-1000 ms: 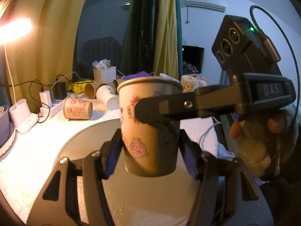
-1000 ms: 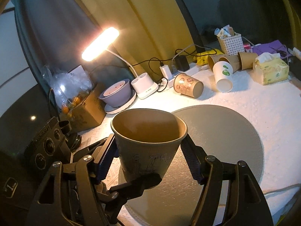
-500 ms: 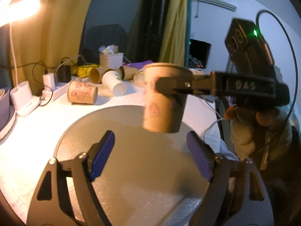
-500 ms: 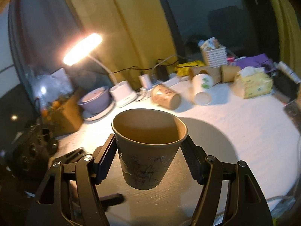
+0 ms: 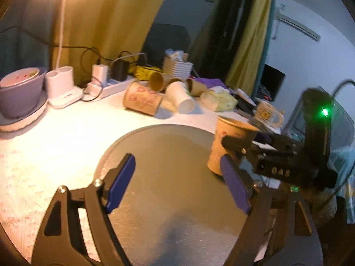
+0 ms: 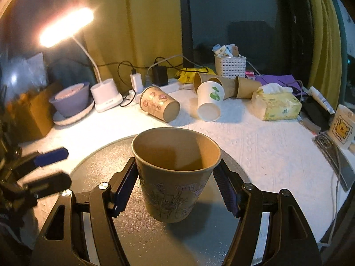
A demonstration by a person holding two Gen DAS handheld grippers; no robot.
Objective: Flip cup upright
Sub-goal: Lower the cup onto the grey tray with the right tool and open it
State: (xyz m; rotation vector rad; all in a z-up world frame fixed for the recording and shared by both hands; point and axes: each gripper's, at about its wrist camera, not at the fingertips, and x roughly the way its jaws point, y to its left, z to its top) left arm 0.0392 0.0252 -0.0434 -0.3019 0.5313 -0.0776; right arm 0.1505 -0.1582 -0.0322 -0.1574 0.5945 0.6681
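Note:
A brown paper cup [image 6: 175,177] with drawings stands upright, mouth up, between my right gripper's [image 6: 175,191] blue pads, which are shut on its sides. It is at or just above the round grey mat [image 6: 106,161]. In the left wrist view the same cup [image 5: 226,144] is at the mat's [image 5: 168,177] right edge, held by the right gripper. My left gripper [image 5: 177,184] is open and empty over the mat, left of the cup.
Several paper cups lie on their sides at the back: a printed brown one [image 6: 159,106], a white one [image 6: 209,103]. A tissue pack [image 6: 277,104], white basket [image 6: 229,65], lamp base [image 6: 106,97], purple bowl [image 6: 71,99], power strip and mug [image 6: 341,126] crowd the table.
My left gripper let go of the cup, opened and drew back to the left. My right gripper kept the cup and lowered it toward the mat's right side.

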